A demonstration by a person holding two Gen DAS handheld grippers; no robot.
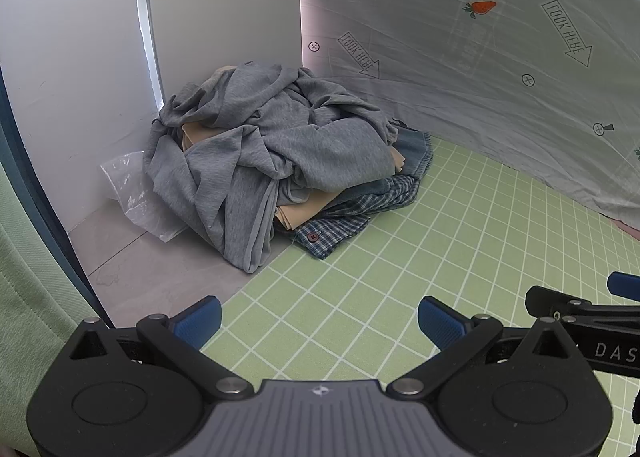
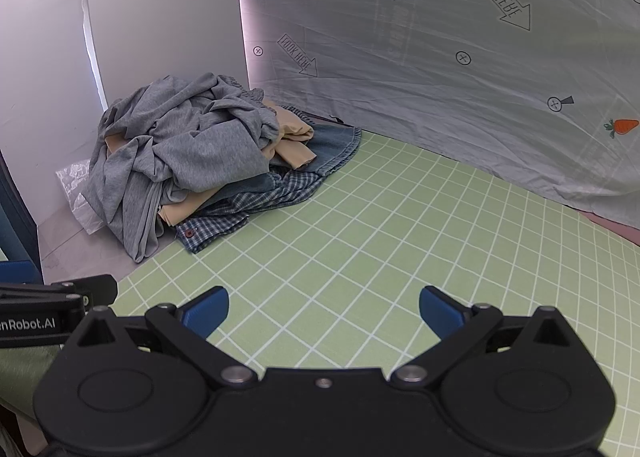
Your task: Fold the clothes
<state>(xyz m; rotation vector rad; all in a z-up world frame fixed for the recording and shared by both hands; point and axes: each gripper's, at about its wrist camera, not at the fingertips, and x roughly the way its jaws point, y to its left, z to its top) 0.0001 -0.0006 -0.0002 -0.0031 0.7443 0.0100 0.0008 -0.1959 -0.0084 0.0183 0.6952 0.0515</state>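
Note:
A heap of crumpled clothes lies in the far left corner. A grey garment (image 1: 272,145) tops it, over a beige one (image 1: 298,211), a denim piece (image 1: 416,151) and a blue plaid shirt (image 1: 332,235). The heap also shows in the right wrist view (image 2: 188,153). My left gripper (image 1: 319,321) is open and empty, well short of the heap, above the green grid mat (image 1: 420,241). My right gripper (image 2: 324,311) is open and empty over the mat (image 2: 380,225); its fingers (image 1: 560,307) also show at the left view's right edge.
A clear plastic bag (image 1: 132,193) lies left of the heap on a grey floor strip (image 1: 160,269). White panels (image 1: 224,5) close the corner. A pale printed sheet (image 1: 480,69) with carrots and arrows hangs behind the mat.

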